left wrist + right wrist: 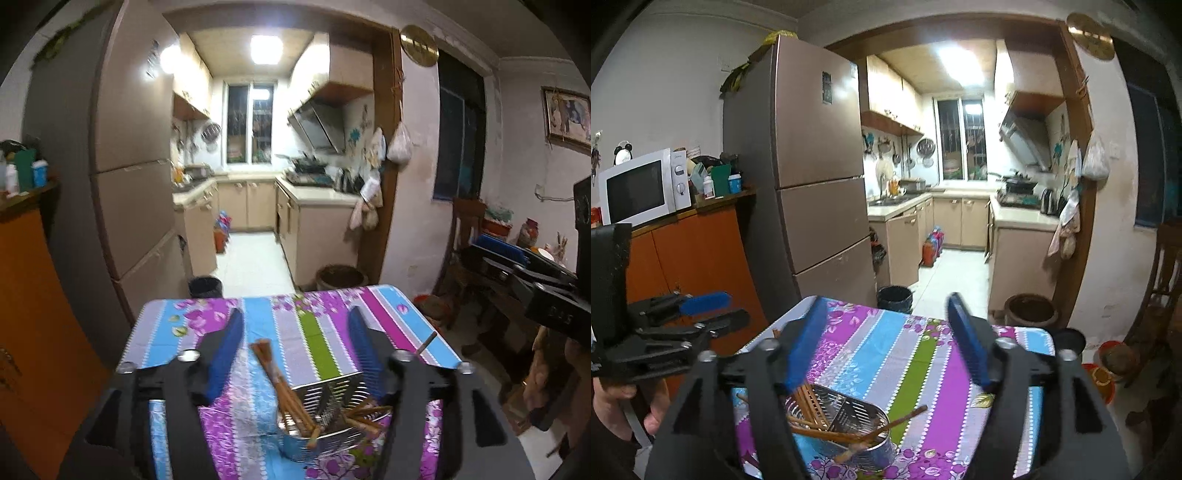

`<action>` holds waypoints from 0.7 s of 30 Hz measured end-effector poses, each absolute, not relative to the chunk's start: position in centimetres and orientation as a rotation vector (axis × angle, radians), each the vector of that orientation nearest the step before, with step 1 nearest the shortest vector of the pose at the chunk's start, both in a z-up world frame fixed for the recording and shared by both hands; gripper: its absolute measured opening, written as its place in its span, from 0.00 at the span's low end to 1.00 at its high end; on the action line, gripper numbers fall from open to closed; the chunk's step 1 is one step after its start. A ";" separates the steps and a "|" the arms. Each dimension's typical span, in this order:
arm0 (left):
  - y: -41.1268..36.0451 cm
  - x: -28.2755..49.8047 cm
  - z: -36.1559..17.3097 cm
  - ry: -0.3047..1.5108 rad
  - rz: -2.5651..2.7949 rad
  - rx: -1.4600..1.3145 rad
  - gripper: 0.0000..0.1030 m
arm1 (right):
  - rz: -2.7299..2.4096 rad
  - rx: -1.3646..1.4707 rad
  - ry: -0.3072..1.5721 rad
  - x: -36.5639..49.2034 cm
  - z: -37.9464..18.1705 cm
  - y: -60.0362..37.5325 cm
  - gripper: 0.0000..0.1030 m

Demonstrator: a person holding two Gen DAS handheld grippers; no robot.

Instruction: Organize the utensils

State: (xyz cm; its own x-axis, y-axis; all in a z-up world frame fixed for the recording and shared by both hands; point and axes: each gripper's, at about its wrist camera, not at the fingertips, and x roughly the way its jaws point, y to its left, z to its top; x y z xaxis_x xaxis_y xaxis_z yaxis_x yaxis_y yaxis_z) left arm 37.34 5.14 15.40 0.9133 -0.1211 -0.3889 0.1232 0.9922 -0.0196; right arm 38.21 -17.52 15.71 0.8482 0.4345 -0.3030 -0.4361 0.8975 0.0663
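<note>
A slotted metal utensil holder stands on the flowered, striped tablecloth, with several brown wooden chopsticks leaning in it and sticking out over its rim. My left gripper hovers above the holder, open, nothing between its blue pads. My right gripper is open too, above the holder, its blue pads empty. In the right wrist view the left gripper shows at the left edge, held by a hand. The right gripper's body crosses the left wrist view's right side.
Beyond the table's far edge stand a black bin, a brown pot and the kitchen doorway. A brown fridge and an orange cabinet with a microwave are at the left. A wooden chair is at the right.
</note>
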 end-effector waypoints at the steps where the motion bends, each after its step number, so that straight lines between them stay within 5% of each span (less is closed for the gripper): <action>1: 5.4 36.7 15.5 0.381 -0.114 0.006 0.74 | 0.450 -0.006 0.307 37.8 15.7 -17.7 0.84; 5: 6.7 33.0 15.4 0.286 -0.054 0.008 0.95 | 0.388 -0.019 0.231 35.0 15.3 -18.3 0.94; 21: 8.1 17.5 11.5 -0.014 0.039 -0.057 0.95 | 0.275 0.002 0.101 21.7 10.3 -19.7 0.95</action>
State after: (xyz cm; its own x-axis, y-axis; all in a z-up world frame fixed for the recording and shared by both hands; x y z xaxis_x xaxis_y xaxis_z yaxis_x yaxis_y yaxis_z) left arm 17.49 8.11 11.46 0.9991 0.0395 0.0126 -0.0387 0.9976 -0.0571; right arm 21.66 -19.71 10.34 0.9574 0.2713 -0.0991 -0.2711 0.9624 0.0158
